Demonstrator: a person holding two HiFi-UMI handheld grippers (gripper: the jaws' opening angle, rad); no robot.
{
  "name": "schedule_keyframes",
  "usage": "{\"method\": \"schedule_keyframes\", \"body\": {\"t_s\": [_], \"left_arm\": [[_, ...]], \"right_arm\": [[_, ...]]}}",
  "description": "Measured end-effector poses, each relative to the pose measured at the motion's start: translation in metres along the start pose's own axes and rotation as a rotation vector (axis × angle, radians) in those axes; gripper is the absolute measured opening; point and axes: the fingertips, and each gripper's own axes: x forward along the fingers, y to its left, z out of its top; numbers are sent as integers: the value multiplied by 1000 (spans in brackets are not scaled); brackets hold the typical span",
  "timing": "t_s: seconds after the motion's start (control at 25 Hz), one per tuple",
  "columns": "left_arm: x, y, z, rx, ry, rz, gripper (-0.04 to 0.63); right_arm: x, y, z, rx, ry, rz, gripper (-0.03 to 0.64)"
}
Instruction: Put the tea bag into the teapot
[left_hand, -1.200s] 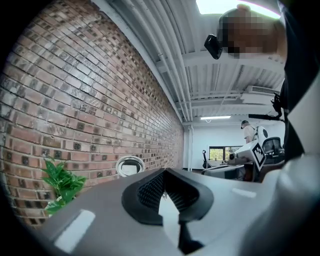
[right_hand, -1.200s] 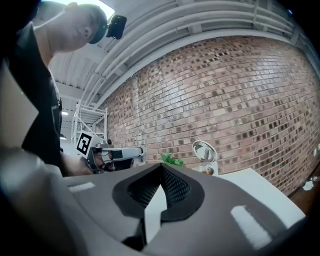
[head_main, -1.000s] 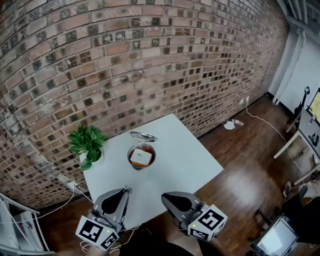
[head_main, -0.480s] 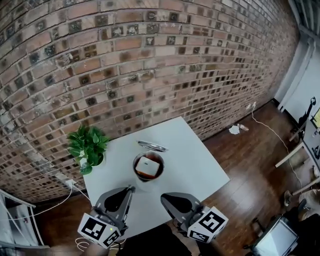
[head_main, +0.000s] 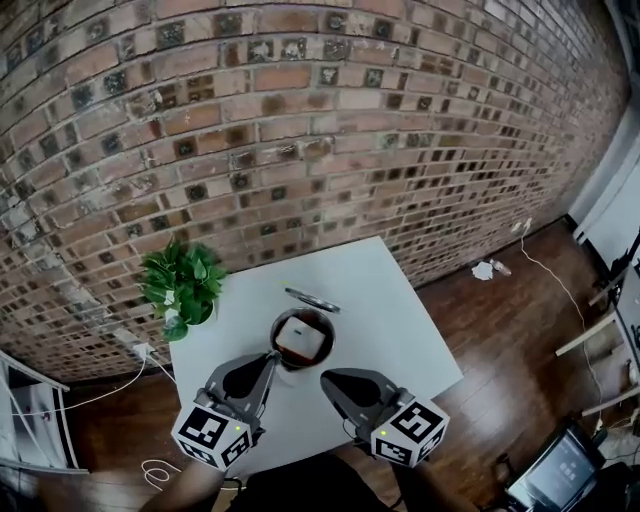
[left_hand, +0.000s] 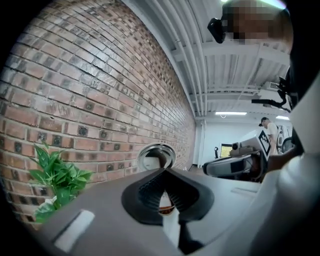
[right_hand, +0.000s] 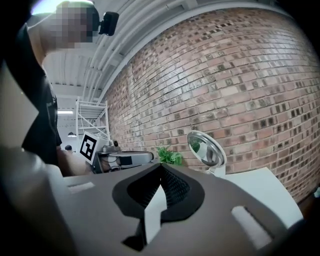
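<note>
A dark round teapot (head_main: 302, 338) stands open in the middle of the white table (head_main: 400, 330), with a white and orange tea bag (head_main: 300, 336) lying inside it. Its shiny metal lid (head_main: 312, 299) rests just behind it and shows as a bright disc in both gripper views (left_hand: 156, 156) (right_hand: 206, 149). My left gripper (head_main: 272, 356) is shut and empty, its tip by the pot's near-left rim. My right gripper (head_main: 325, 378) is shut and empty too, a little in front of the pot. Each gripper's own view, left (left_hand: 165, 171) and right (right_hand: 161, 166), shows its jaws meeting.
A green potted plant (head_main: 182, 285) sits at the table's far-left corner against the brick wall (head_main: 300, 120). Wooden floor (head_main: 520, 330) surrounds the table, with a cable and white scraps at the right. In the left gripper view a person stands far back in the room.
The view has drawn closer to the table. Both grippers have moved forward toward the teapot, and the left tip now sits by its rim. Both stay shut.
</note>
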Motion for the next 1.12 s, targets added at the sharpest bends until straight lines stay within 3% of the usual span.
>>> {"method": "schedule_keyframes", "body": {"t_s": [0.2,0.52,1.12], "left_arm": [[38,5,-17,15,35,-34,6],[74,32,-32,5,120,19,6],[86,31,-30,15,104,8,6]], "right_arm": [[9,-18,-1,-1,19,-25,2],[15,-38,4,-7,20,-26,2],[34,-73,0,14,27,-34,2]]}}
